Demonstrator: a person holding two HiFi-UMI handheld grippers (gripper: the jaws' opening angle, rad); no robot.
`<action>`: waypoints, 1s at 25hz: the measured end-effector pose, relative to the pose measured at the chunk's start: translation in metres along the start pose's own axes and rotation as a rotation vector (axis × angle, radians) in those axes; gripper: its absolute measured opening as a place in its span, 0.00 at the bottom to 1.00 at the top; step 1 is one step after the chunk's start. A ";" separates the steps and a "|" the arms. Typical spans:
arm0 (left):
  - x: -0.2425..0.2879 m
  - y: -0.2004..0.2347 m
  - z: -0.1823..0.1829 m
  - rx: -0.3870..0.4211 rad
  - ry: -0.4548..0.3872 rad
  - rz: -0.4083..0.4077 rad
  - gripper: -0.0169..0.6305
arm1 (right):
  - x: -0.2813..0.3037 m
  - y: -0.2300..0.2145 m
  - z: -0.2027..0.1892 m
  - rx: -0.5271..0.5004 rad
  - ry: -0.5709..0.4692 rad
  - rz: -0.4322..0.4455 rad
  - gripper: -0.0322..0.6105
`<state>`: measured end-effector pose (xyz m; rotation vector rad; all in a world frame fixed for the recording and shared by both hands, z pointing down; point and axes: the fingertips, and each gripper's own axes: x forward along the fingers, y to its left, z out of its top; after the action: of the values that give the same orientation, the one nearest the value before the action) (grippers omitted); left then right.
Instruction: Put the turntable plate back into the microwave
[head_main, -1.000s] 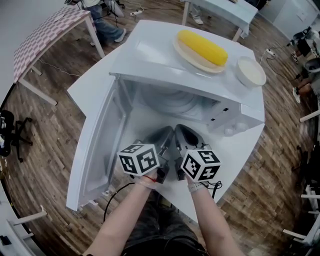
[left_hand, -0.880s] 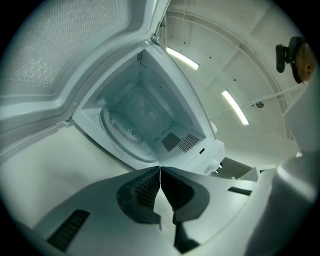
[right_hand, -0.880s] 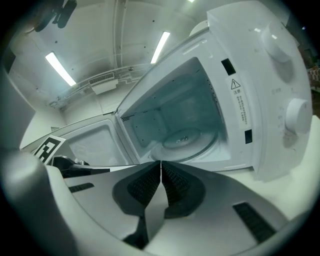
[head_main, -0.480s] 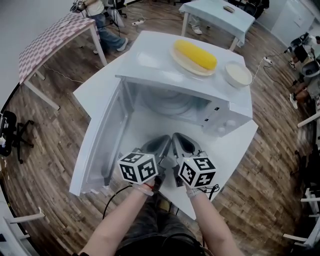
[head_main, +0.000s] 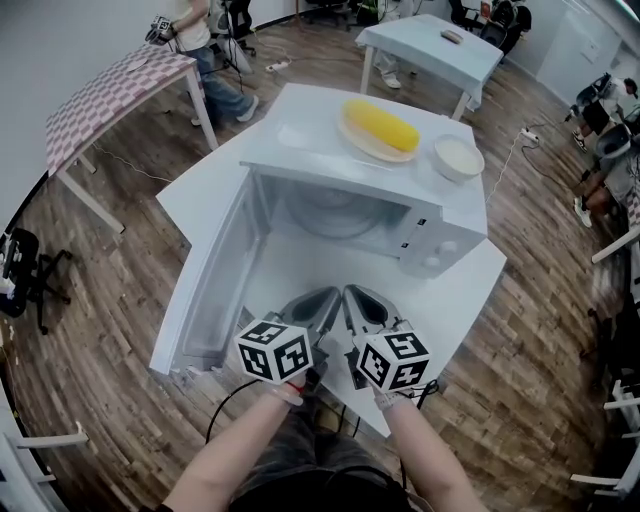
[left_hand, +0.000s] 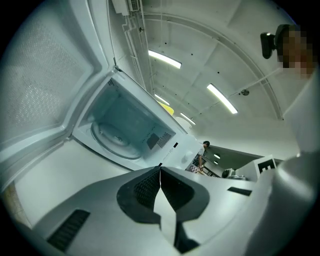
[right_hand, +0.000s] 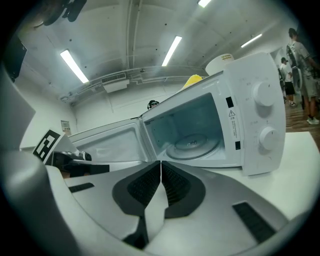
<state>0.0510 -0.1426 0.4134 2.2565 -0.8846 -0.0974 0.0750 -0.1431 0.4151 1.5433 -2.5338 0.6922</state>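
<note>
While the turntable plate (head_main: 335, 212) is sitting inside the microwave (head_main: 440, 245), I am holding left gripper (left_hand: 160, 167) and right gripper (right_hand: 160, 162) pinched together, empty, over the table's (head_main: 470, 290) front edge, judging closing the door (head_main: 205, 285) as next.

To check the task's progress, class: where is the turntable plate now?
In the head view, the turntable plate lies inside the microwave, on its floor, right of the open door.

Bright ceiling-strip light, fisheye-warped edges
</note>
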 end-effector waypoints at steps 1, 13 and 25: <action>-0.003 -0.003 0.000 0.003 -0.001 -0.001 0.05 | -0.003 0.003 0.001 -0.001 -0.002 0.004 0.09; -0.039 -0.048 -0.001 0.049 -0.022 -0.036 0.05 | -0.051 0.034 0.009 -0.002 -0.044 0.044 0.09; -0.072 -0.083 -0.018 0.095 -0.046 -0.040 0.05 | -0.093 0.057 -0.004 0.008 -0.062 0.065 0.09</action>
<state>0.0486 -0.0443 0.3616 2.3698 -0.8853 -0.1285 0.0705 -0.0432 0.3709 1.5147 -2.6400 0.6734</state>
